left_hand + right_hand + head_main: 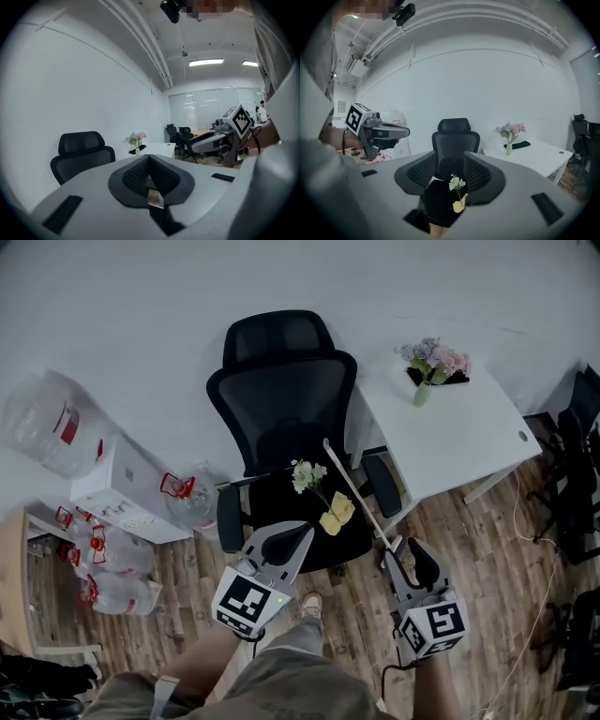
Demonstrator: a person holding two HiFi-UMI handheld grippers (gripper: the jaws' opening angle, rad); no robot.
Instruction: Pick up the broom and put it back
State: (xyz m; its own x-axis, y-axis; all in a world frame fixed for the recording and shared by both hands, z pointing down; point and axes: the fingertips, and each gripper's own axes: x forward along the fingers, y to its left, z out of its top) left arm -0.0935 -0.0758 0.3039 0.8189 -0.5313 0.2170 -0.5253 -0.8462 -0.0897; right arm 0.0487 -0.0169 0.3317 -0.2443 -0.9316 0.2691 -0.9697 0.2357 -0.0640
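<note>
Only a thin pale stick of the broom (357,491) shows. It slants across the right side of the chair (281,399), from the back edge of the seat to its front right corner. The broom's head cannot be made out in any view, and the stick does not show in either gripper view. Its lower end lies just beside the tips of your right gripper (405,551); whether they touch cannot be told.

Your arms are cut off by the bottom edge of the head view.

Your right gripper (451,164) is held low, off the seat's front right corner, pointing at the backrest. Its jaws are spread with nothing pinched, and the seat and a flower sprig (457,183) show between them.

Your left gripper (302,532) hovers at the seat's front edge, left of centre. In its own view your left gripper (149,160) has its pads pressed together at the tips, gripping nothing.

The table (469,432) stands right of the chair.
</note>
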